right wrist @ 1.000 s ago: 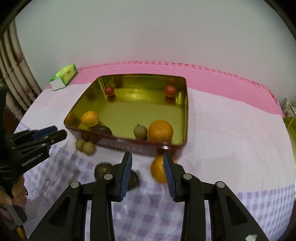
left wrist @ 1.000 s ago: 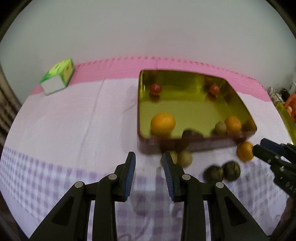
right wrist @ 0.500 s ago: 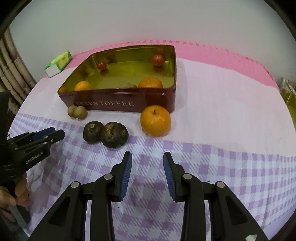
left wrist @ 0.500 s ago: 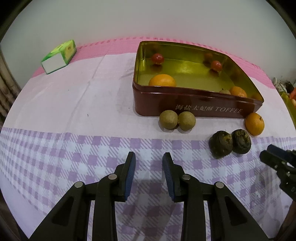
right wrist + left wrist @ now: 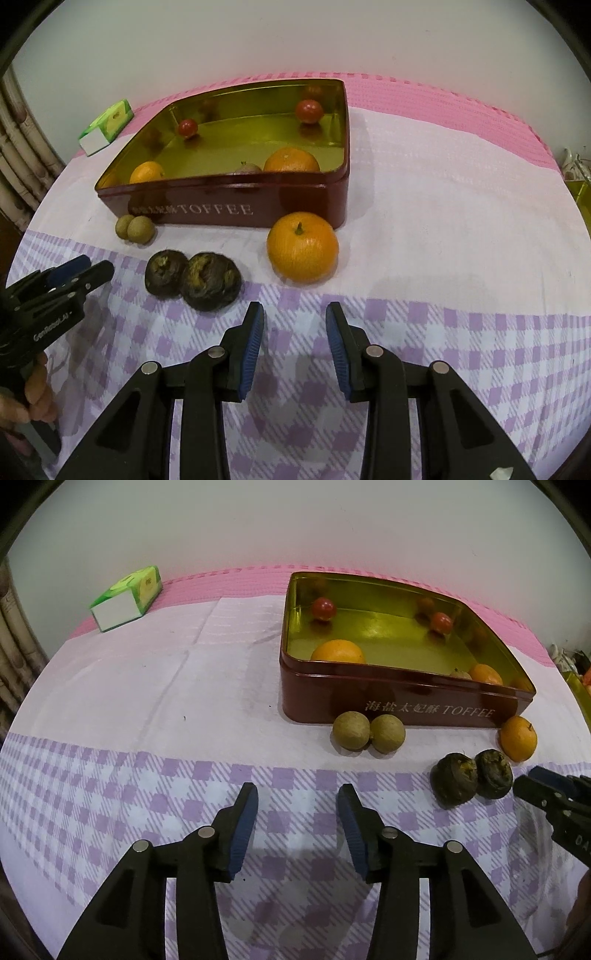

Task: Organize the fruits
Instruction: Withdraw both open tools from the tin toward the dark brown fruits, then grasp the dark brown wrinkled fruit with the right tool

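Right wrist view shows both the right tongs (image 5: pixel 294 314) and the left tongs (image 5: pixel 297 797), whose jaws have just been opening, parted and empty, so a clumsy nudge may roll the orange (image 5: pixel 303 246) toward the surface edge.

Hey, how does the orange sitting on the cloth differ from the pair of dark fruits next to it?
The orange is bright, smooth-skinned and round, with a small stem on top; the dark fruits are blackish-brown, wrinkled and somewhat flattened. The orange stands alone and looks larger than either dark fruit, while the two dark ones lie pressed together. The orange lies close to the tin; the dark fruits lie further out. All lie on the tablecloth, outside the tin.
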The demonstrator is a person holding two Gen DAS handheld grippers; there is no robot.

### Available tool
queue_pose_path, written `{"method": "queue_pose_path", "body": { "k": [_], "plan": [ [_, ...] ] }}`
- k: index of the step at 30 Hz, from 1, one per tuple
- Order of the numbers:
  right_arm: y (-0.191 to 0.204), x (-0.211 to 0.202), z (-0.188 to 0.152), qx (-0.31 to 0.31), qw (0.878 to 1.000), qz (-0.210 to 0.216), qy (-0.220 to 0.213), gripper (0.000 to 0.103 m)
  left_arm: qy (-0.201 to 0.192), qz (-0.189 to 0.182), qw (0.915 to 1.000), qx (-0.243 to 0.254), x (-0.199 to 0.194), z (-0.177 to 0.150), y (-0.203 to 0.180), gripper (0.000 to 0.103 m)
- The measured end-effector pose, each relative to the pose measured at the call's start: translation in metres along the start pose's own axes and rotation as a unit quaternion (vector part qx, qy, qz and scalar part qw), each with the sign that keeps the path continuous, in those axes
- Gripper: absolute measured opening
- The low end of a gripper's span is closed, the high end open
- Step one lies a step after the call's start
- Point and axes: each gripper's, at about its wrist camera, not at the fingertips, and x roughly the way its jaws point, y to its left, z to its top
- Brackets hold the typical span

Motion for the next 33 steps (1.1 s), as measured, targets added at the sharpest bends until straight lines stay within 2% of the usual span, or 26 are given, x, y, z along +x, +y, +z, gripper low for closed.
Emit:
{"method": "queue_pose_path", "body": {
  "k": [8,19,33],
  "plan": [
    [0.002,0.005,0.009,0.001,1.0,-0.006,0.002,0.035,-0.003,0.002,1.0,0.001,0.001,0.0,0.001,0.051],
    [0.028,-0.006,-0.013,-0.017,1.0,0.014,0.007,0.035,-0.003,0.002,1.0,0.003,0.001,-0.001,0.002,0.052],
    [0.054,0.014,0.012,-0.056,0.998,-0.001,-0.008,0.039,-0.004,0.004,1.0,0.001,-0.001,-0.001,0.001,0.052]
  ]
}}
